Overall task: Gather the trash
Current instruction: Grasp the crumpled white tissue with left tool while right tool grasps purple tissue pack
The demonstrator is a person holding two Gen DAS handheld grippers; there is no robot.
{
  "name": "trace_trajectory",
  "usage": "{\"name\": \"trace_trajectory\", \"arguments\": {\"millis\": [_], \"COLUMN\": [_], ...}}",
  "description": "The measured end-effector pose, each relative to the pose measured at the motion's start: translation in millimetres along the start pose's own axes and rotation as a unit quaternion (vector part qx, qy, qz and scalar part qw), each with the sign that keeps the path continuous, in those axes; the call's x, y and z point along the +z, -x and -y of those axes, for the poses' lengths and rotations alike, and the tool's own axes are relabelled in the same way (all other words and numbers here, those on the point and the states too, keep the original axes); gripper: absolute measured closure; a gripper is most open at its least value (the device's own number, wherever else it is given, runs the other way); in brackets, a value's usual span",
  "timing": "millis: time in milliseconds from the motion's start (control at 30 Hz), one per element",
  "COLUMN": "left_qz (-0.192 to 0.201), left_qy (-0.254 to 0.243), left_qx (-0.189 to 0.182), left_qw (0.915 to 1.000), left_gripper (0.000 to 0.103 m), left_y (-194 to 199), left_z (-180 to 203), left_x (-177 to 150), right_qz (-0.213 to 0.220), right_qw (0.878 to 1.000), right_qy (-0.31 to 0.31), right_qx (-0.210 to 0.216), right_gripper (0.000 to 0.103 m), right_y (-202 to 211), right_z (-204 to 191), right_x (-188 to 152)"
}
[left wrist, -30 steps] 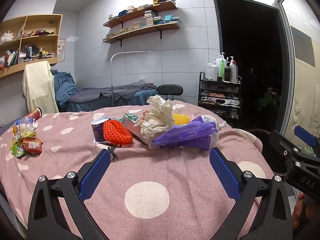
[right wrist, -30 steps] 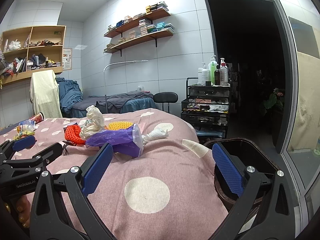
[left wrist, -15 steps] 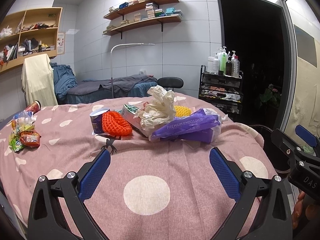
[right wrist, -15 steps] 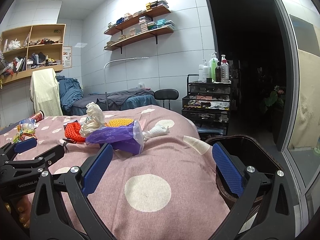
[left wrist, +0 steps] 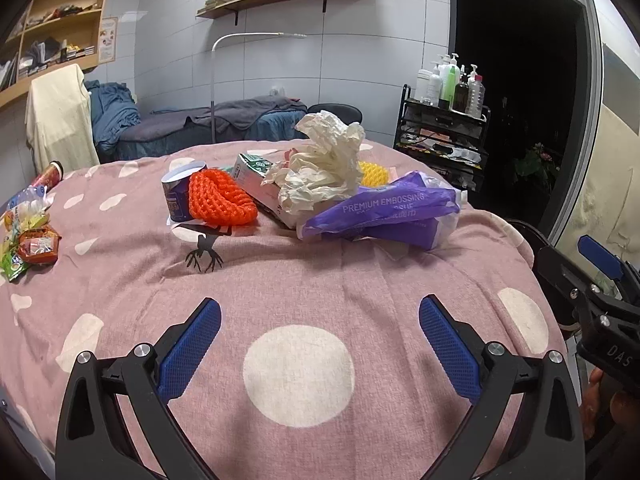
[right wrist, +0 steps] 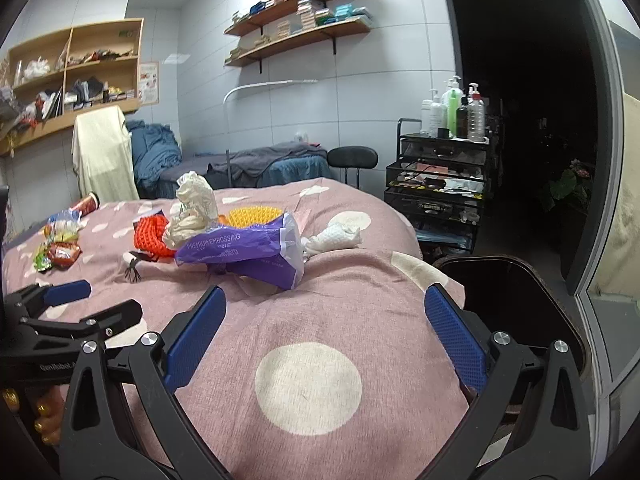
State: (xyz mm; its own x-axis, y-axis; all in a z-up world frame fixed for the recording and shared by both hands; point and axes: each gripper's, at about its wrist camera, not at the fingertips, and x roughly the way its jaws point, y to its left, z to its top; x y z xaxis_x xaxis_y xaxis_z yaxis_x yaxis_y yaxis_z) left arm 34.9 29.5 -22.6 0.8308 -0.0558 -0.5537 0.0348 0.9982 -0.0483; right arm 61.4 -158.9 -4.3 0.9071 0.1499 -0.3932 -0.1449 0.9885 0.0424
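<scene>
— Where do we stand with the grippers?

— We hold both above the pink spotted bedspread (left wrist: pixel 304 288), each with its blue pads spread wide and nothing between them. Our left gripper (left wrist: pixel 320 336) hangs over a white dot near the bed's near edge; our right gripper (right wrist: pixel 326 328) sits just beside it, over another white dot, with the dark bin (right wrist: pixel 516 304) at the bed's right edge close under its right finger.

— And the trash?

— We see the main heap ahead in the middle of the bed, well apart from both grippers: a purple plastic wrapper (left wrist: pixel 380 210) nearest us, crumpled white paper (left wrist: pixel 324 168) piled on a carton behind it, an orange knitted piece (left wrist: pixel 220 200) leaning against a small purple cup (left wrist: pixel 176 192) to the left, and something yellow (right wrist: pixel 254 216) knitted at the back. From the right wrist view we also spot a white crumpled wad (right wrist: pixel 334 238) just right of the wrapper.

— Anything further out?

— We find snack packets (left wrist: pixel 34 242) and a red tube can (left wrist: pixel 50 174) lying near the bed's far left edge.
</scene>
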Motion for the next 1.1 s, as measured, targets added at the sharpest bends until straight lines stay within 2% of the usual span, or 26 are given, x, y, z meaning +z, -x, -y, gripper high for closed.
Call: {"name": "trace_trajectory", "arguments": {"millis": [200, 400, 700, 900, 1000, 1067, 1100], "left_qz": [0.003, -0.005, -0.051, -0.090, -0.100, -0.101, -0.100], "left_qy": [0.024, 0.038, 0.024, 0.028, 0.029, 0.029, 0.030], "left_qx": [-0.023, -0.044, -0.041, -0.030, -0.025, -0.025, -0.023], "left_qw": [0.9994, 0.9983, 0.9976, 0.9951, 0.9942, 0.9942, 0.9943], "left_gripper": [0.005, 0.007, 0.018, 0.034, 0.053, 0.072, 0.075], "left_y": [-7.9, -27.2, -73.8, -102.7, -107.2, -105.6, -104.0], "left_z": [-17.4, -22.9, -4.4, -4.5, -7.0, -9.5, -10.1], "left_x": [32.9, 72.2, 112.2, 121.9, 120.7, 118.5, 117.8], "right_qz": [-0.040, -0.080, -0.100, -0.109, -0.106, -0.099, -0.095], "right_qw": [0.998, 0.994, 0.991, 0.989, 0.987, 0.985, 0.984], "right_qy": [0.036, 0.039, 0.051, 0.064, 0.087, 0.112, 0.129], "right_qx": [0.030, 0.058, 0.066, 0.073, 0.079, 0.081, 0.082], "right_gripper": [0.005, 0.005, 0.005, 0.005, 0.005, 0.005, 0.005], "right_y": [-30.4, -54.2, -65.9, -69.0, -69.9, -70.6, -71.8], "right_z": [-6.9, -7.2, -9.7, -14.8, -21.7, -28.1, -32.6], "right_x": [13.2, 18.7, 23.2, 25.4, 29.3, 32.3, 34.3]}}
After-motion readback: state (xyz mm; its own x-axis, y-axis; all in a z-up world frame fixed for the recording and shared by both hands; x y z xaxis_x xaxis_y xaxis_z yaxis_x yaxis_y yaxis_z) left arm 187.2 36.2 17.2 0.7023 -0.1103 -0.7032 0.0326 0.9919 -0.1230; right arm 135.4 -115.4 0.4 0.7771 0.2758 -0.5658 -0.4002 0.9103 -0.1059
